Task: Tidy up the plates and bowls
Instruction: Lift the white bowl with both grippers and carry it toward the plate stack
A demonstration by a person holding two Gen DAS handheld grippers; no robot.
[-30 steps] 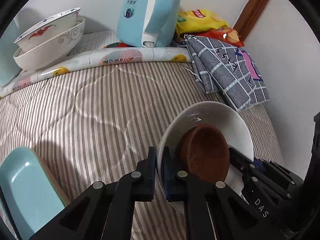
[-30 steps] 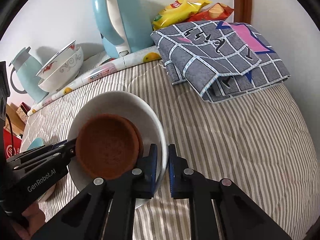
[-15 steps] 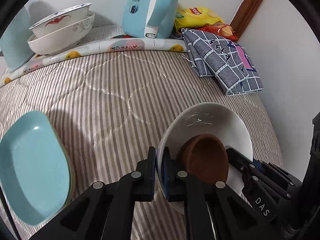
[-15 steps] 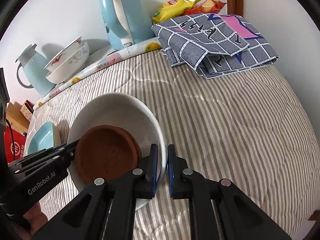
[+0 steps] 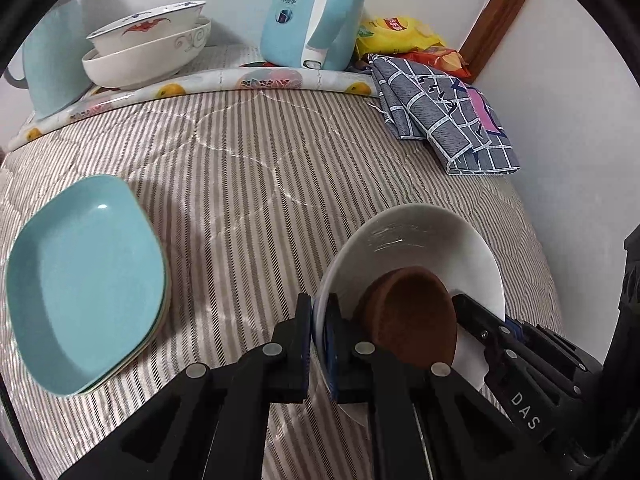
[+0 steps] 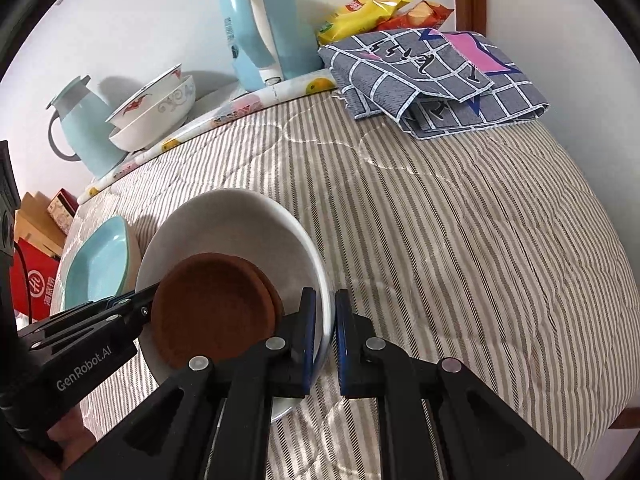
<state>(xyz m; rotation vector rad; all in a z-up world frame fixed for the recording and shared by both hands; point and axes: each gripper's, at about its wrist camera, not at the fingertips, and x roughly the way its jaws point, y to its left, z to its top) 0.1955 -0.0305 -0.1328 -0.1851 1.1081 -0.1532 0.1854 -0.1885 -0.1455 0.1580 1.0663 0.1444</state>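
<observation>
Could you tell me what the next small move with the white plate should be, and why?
Probably carry the white plate, pinched at opposite rims by the left gripper and right gripper, leftward toward the blue plates, keeping it level so the brown dish stays put.

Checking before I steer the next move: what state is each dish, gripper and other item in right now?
white plate: gripped at both rims, tilted
brown dishes: two, nested in the plate
left gripper: shut on plate rim
right gripper: shut on opposite rim
blue plates: stacked on the bedspread
patterned bowls: nested
kettle: upright
checked cloth: folded
</observation>
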